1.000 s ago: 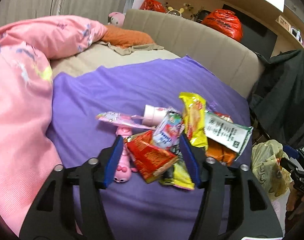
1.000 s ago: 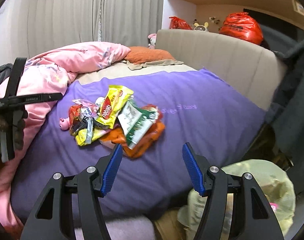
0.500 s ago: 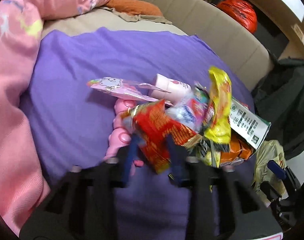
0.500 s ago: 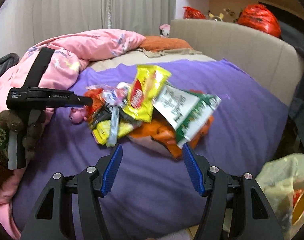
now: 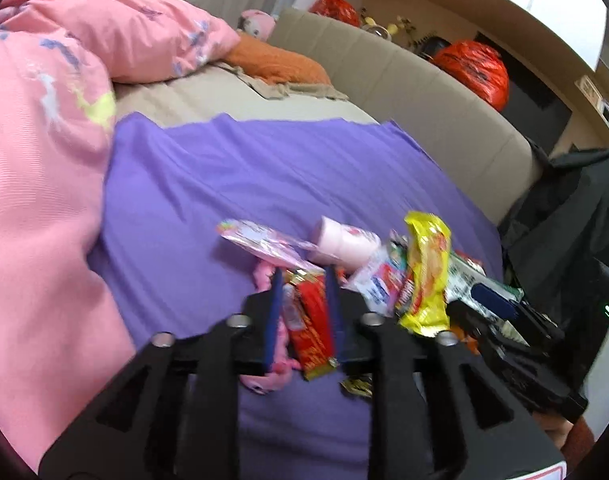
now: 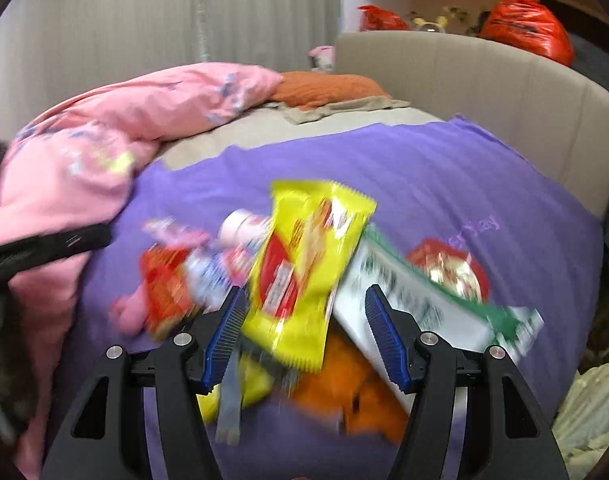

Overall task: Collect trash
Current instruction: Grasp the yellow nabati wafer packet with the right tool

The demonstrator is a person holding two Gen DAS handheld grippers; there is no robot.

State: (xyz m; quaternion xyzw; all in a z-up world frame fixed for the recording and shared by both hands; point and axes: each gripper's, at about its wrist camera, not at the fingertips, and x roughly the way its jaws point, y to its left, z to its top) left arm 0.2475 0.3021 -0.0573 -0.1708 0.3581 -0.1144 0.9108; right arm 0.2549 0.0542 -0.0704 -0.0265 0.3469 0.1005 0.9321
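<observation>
Since a second ago the left gripper point(image 5: 302, 304) has come in over the near edge of the pile and its jaws, spread wide before, have closed on the red wrapper point(image 5: 312, 320), easing out slightly in the last half second; the blue pads now pinch it, and it stands upright between them, above the pink toy point(image 5: 268, 376). That looks like the first piece of trash picked and ready to lift away. The right gripper point(image 6: 306, 336) has travelled in from the bed's edge and now hangs over the pile on the purple sheet point(image 6: 444, 184), jaws spread and pressing on nothing, the yellow packet point(image 6: 304, 264) between them and the white-and-green packet point(image 6: 424, 308) by the right one. Both grippers point forward and down at the bed. A pale bag point(image 6: 592, 412) shows at the lower right, probably where the trash belongs.
</observation>
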